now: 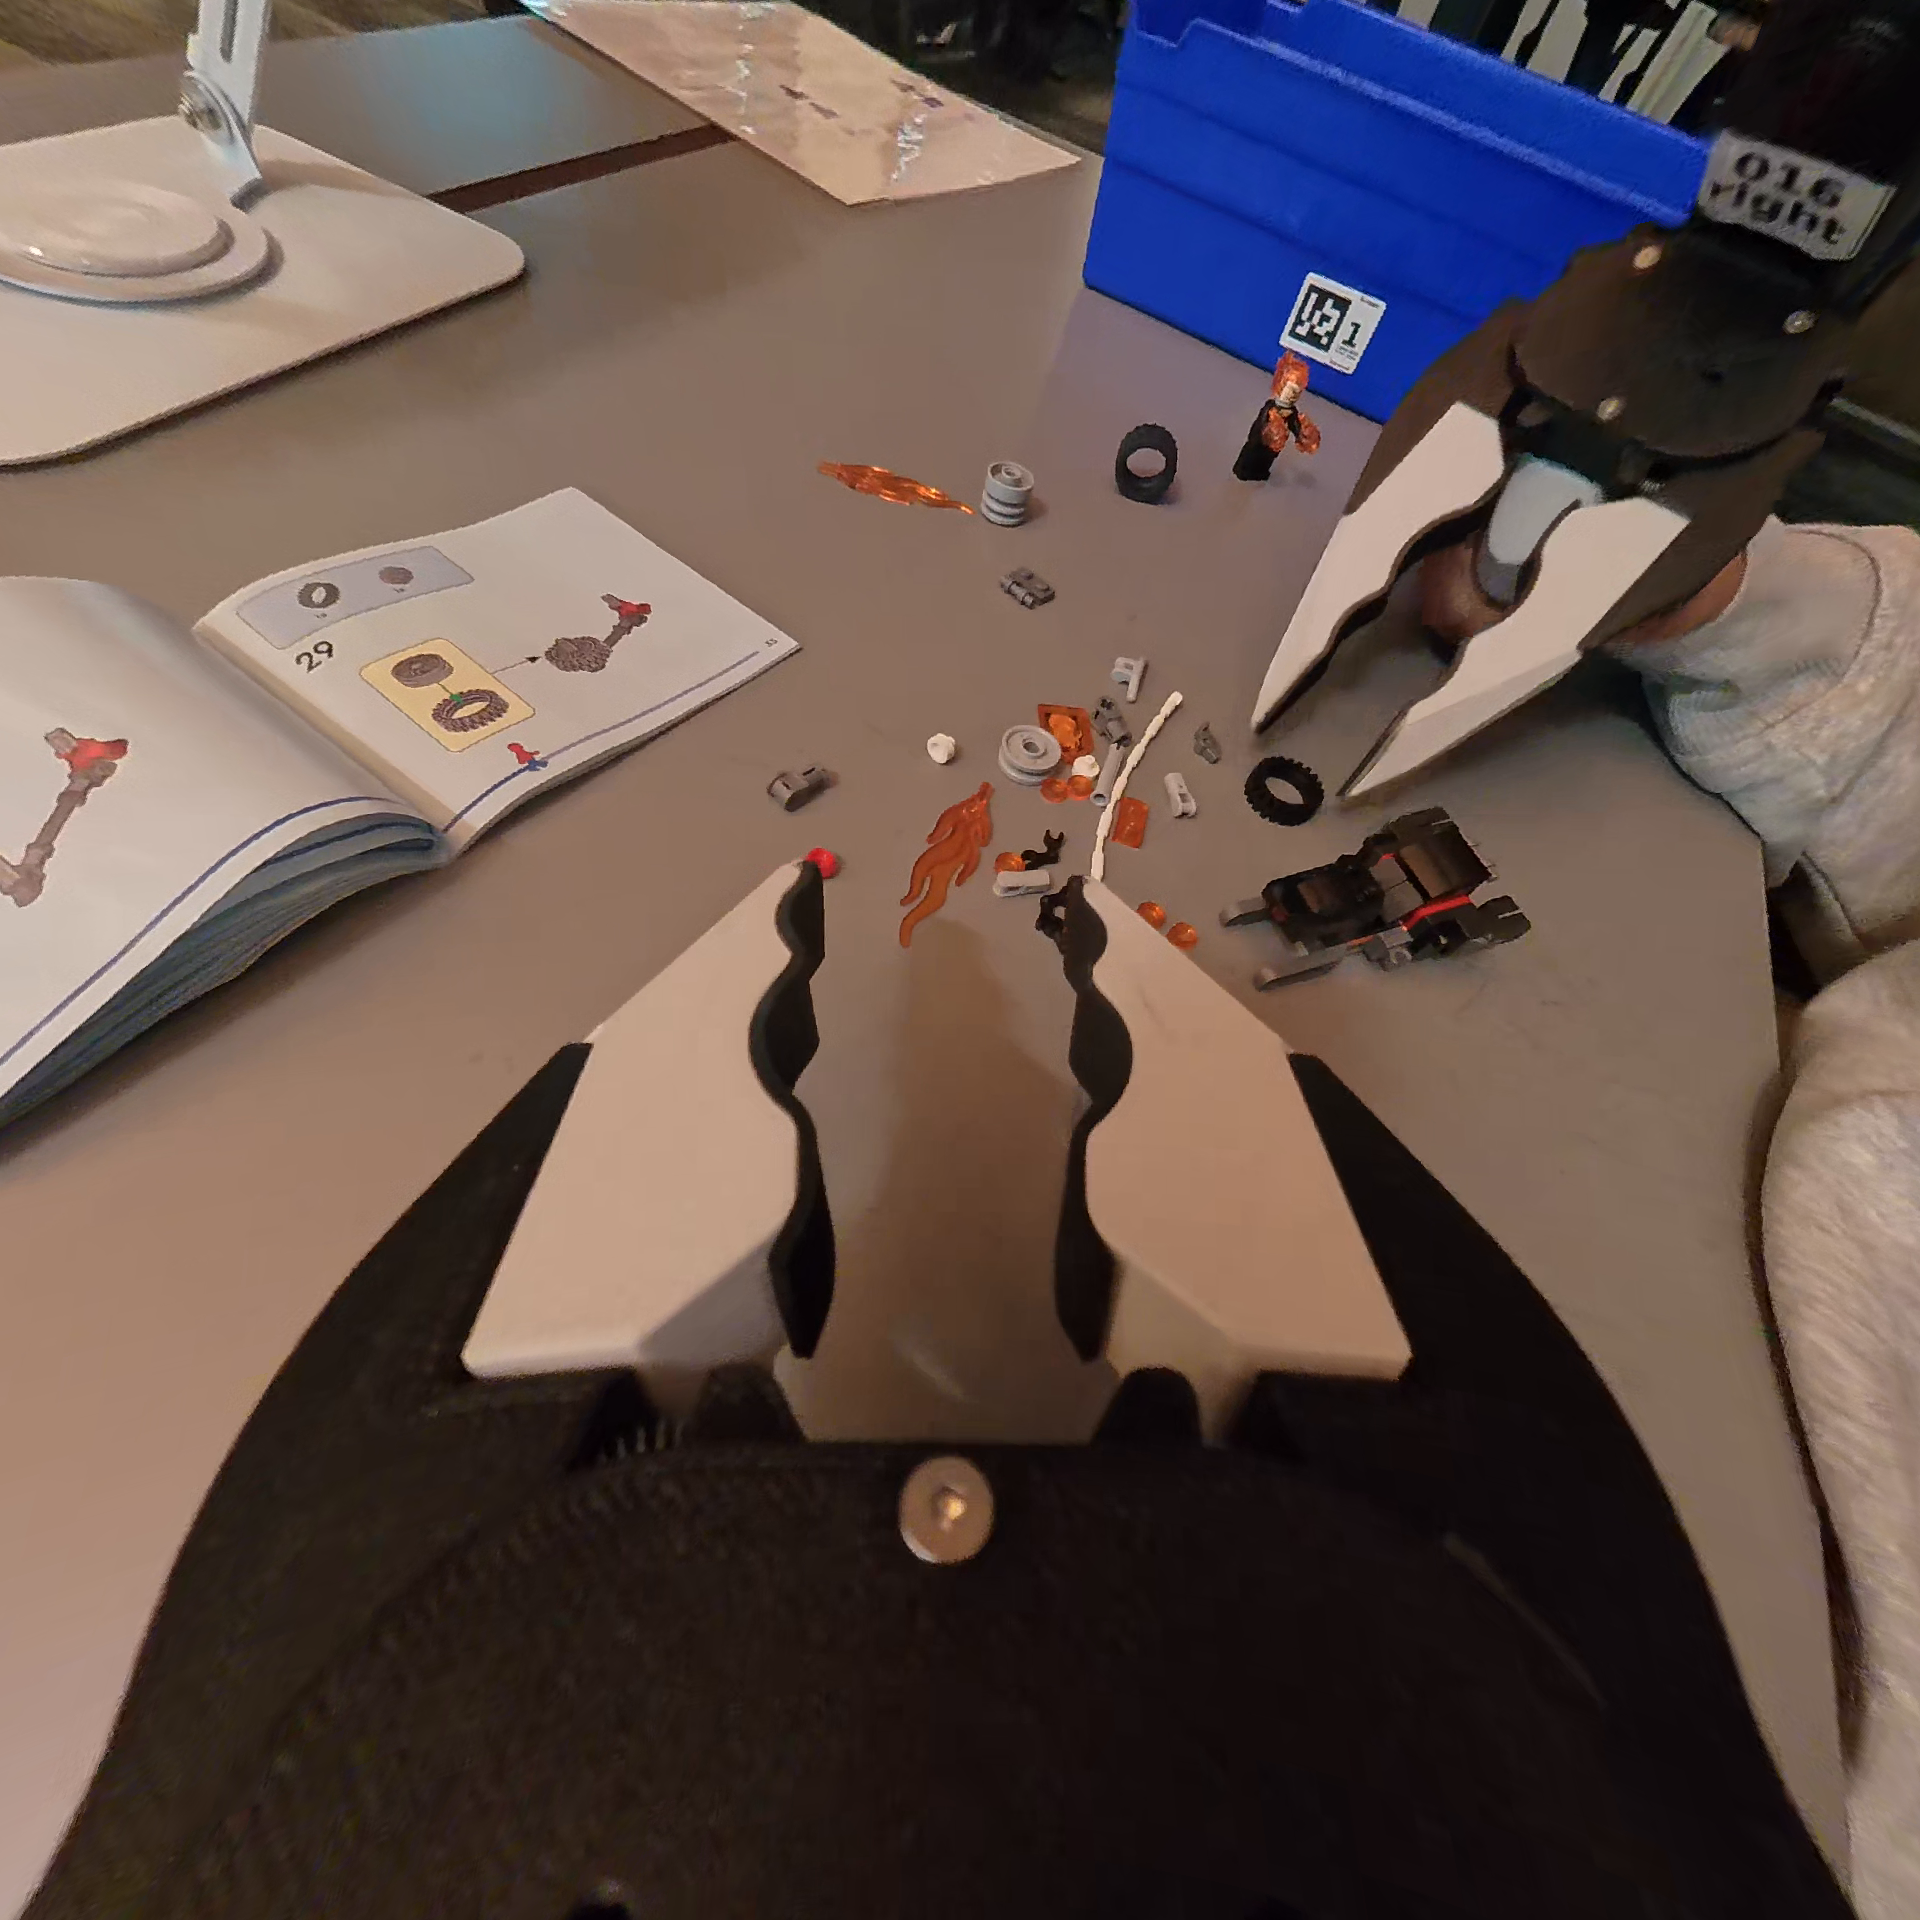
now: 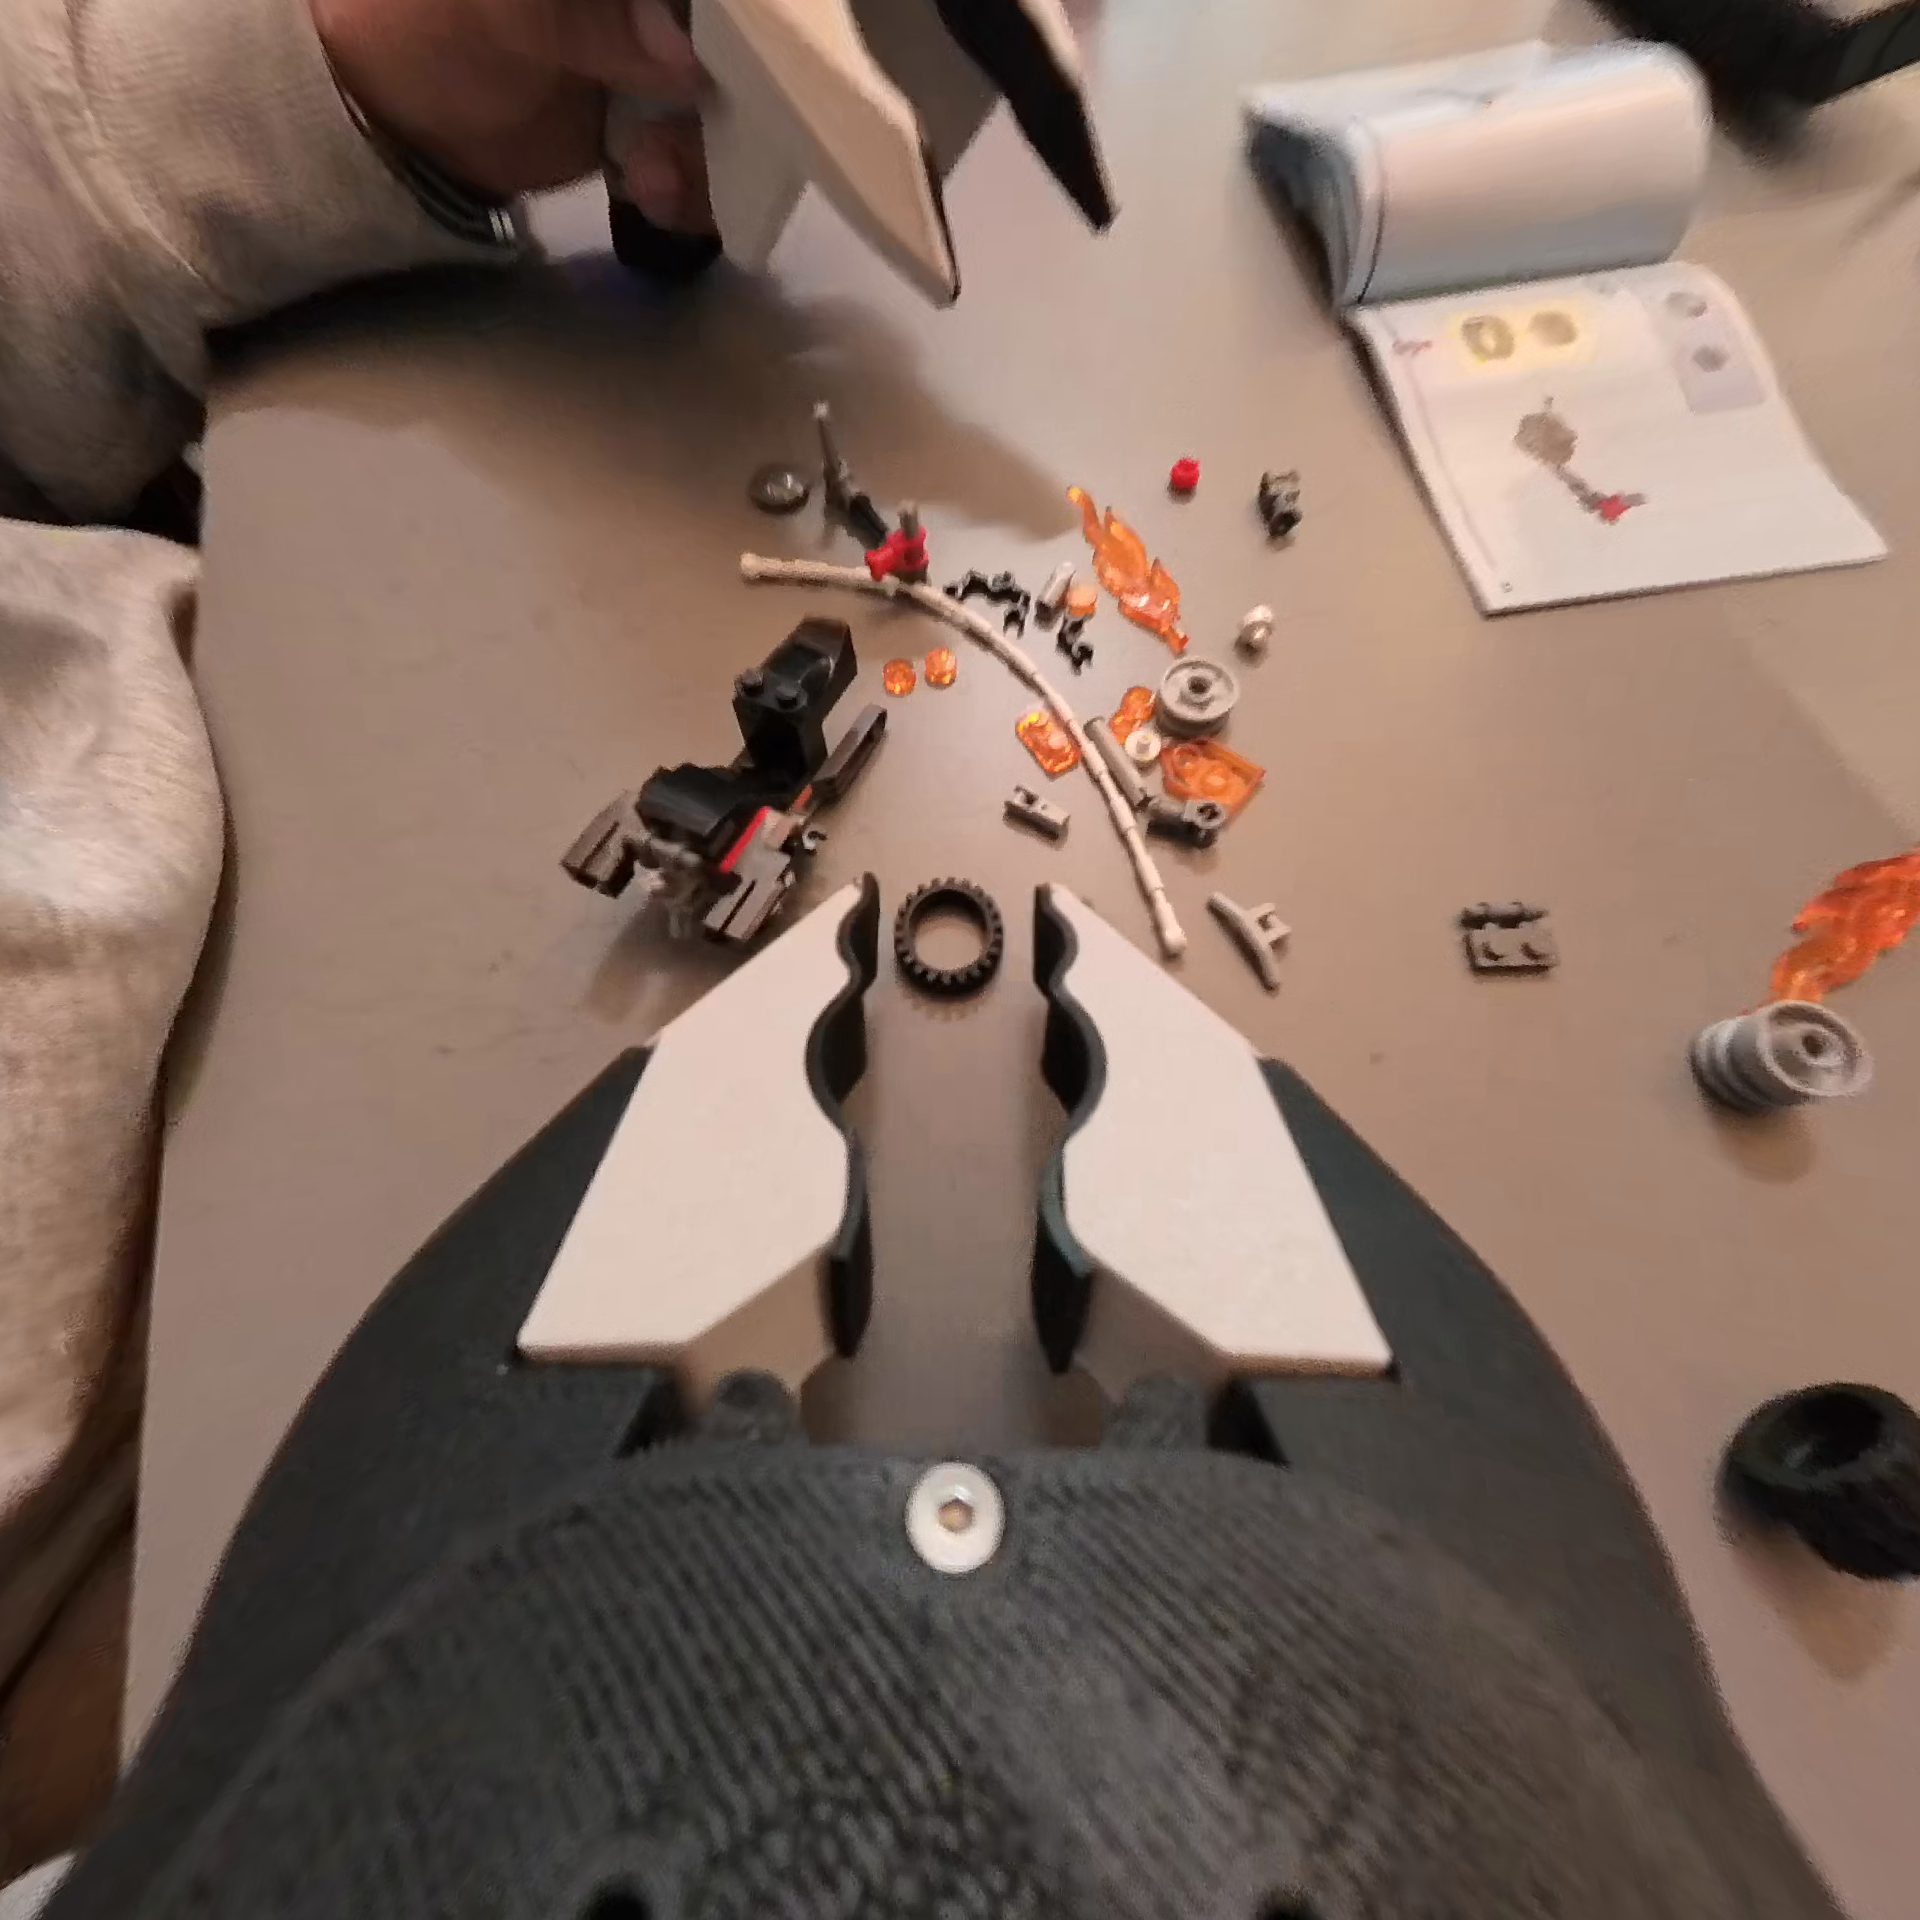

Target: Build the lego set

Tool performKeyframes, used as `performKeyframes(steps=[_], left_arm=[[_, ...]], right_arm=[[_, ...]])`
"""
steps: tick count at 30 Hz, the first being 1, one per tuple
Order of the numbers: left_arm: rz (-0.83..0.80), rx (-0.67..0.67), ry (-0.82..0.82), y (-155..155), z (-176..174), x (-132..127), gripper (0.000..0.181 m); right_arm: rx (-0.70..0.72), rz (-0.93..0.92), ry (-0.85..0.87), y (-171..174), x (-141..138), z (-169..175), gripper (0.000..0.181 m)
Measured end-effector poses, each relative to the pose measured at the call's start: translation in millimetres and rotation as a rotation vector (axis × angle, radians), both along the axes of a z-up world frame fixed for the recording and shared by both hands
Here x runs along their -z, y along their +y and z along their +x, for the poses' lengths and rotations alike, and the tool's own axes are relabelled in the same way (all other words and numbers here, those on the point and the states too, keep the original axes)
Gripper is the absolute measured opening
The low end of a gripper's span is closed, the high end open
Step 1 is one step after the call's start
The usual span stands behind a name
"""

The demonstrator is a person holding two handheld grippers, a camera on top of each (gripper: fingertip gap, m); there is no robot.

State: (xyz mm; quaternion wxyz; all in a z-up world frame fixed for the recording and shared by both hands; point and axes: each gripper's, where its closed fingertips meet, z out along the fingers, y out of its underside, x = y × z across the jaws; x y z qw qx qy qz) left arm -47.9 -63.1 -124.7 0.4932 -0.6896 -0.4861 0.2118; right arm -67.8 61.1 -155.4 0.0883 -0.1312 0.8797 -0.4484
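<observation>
My right gripper point(image 2: 953, 891) is open, low over the grey table, its tips on either side of a small black toothed tyre point(image 2: 948, 938) without touching it. In the left wrist view the right gripper point(image 1: 1307, 756) stands just above that tyre point(image 1: 1284, 790). A partly built black and red bike body point(image 2: 727, 790) lies left of the tyre and also shows in the left wrist view point(image 1: 1382, 894). My left gripper point(image 1: 943, 883) is open and empty, its tips at the near edge of a pile of loose orange, grey and white parts point(image 1: 1081, 769).
An open instruction booklet point(image 1: 416, 675) lies on the left. A blue bin point(image 1: 1351, 177) stands at the back, with a minifigure point(image 1: 1278, 416), a large black tyre point(image 1: 1146, 462) and a grey wheel hub point(image 1: 1008, 491) before it. A white stand base point(image 1: 208, 260) is at far left. Across from one pair of fingers to the other is roughly 15 cm. The grey wheel hub point(image 1: 1008, 491) sits 15 cm or so from the ends of my right fingers. Seen from the right wrist view point(image 2: 1784, 1075) as well.
</observation>
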Motion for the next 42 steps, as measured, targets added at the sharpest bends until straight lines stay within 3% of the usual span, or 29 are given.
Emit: performKeyframes(steps=[4, 9, 15, 19, 21, 32, 35, 38, 42], left_arm=[[-0.008, -0.018, 0.025, -3, 0, -4, 0.045], [0.032, -0.030, 0.065, -7, 0, -13, 0.044], [0.055, 0.024, 0.097, 2, 4, -20, 0.038], [0.014, 0.042, 0.117, 5, 6, -22, 0.021], [0.000, 0.046, 0.128, 6, 8, -23, 0.010], [0.009, 0.037, 0.131, 4, 7, -24, 0.007], [0.013, 0.033, 0.120, 3, 6, -22, 0.009], [0.039, 0.034, 0.111, 3, 6, -22, 0.011], [0.068, 0.034, 0.117, 3, 6, -25, 0.012]], right_arm=[[0.058, -0.179, -0.049, 1, -32, -11, 0.036], [0.210, -0.401, 0.043, 10, -72, -40, 0.031], [0.343, -0.521, 0.082, 24, -92, -67, 0.030], [0.383, -0.574, 0.050, 32, -102, -74, 0.002], [0.400, -0.611, 0.051, 36, -108, -76, 0.000], [0.400, -0.487, 0.038, 18, -85, -71, 0.013], [0.389, -0.470, -0.087, 0, -83, -63, 0.027], [0.337, -0.449, -0.247, -22, -86, -51, 0.030], [0.330, -0.305, -0.202, -45, -67, -52, 0.029]])
